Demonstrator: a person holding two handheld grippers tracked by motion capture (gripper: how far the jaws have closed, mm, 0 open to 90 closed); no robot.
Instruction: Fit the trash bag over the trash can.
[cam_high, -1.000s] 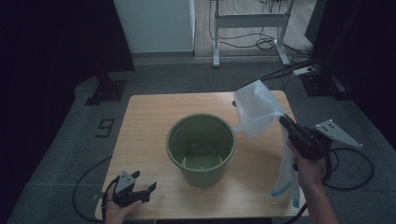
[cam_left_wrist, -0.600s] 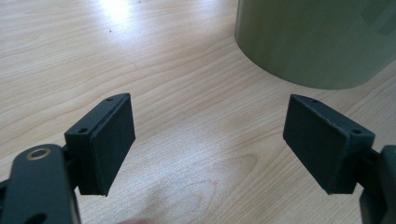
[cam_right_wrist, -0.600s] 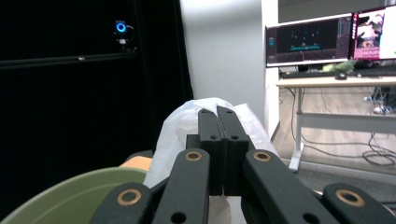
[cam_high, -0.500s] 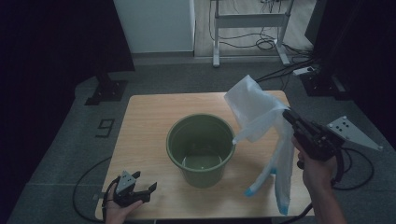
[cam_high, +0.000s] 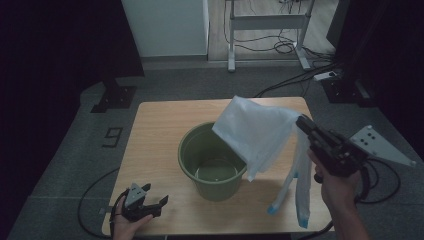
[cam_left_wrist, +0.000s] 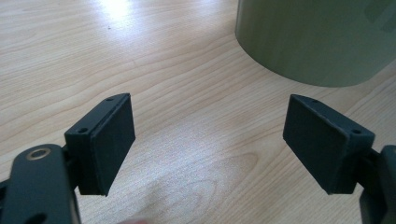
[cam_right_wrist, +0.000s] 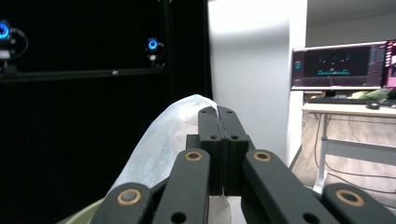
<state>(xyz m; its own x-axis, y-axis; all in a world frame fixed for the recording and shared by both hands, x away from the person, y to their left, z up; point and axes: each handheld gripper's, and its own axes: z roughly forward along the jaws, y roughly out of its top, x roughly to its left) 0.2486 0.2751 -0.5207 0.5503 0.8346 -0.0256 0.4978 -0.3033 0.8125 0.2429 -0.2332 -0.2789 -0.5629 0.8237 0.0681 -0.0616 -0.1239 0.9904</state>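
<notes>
A green bucket (cam_high: 215, 165) stands upright in the middle of the wooden table (cam_high: 155, 130). My right gripper (cam_high: 301, 122) is raised to the right of it, shut on a white plastic bag (cam_high: 257, 132) that billows out over the bucket's right rim. The bag's blue-tipped handles (cam_high: 287, 202) hang down toward the table's right front. In the right gripper view the jaws are pressed together on the bag (cam_right_wrist: 163, 144). My left gripper (cam_high: 150, 206) rests at the table's front left corner, open, with bare wood between its pads (cam_left_wrist: 105, 140) and the bucket's wall (cam_left_wrist: 317, 37) ahead.
A grey plate (cam_high: 380, 145) sticks out from the right gripper. Cables (cam_high: 97, 200) trail off the table's front left. Beyond the table stand a white panel (cam_high: 165, 25), a metal desk frame (cam_high: 270, 30) and dark stands (cam_high: 115, 92).
My right gripper has carried the bag leftward and higher, so the bag now spreads over the bucket's right rim. The left gripper has stayed put.
</notes>
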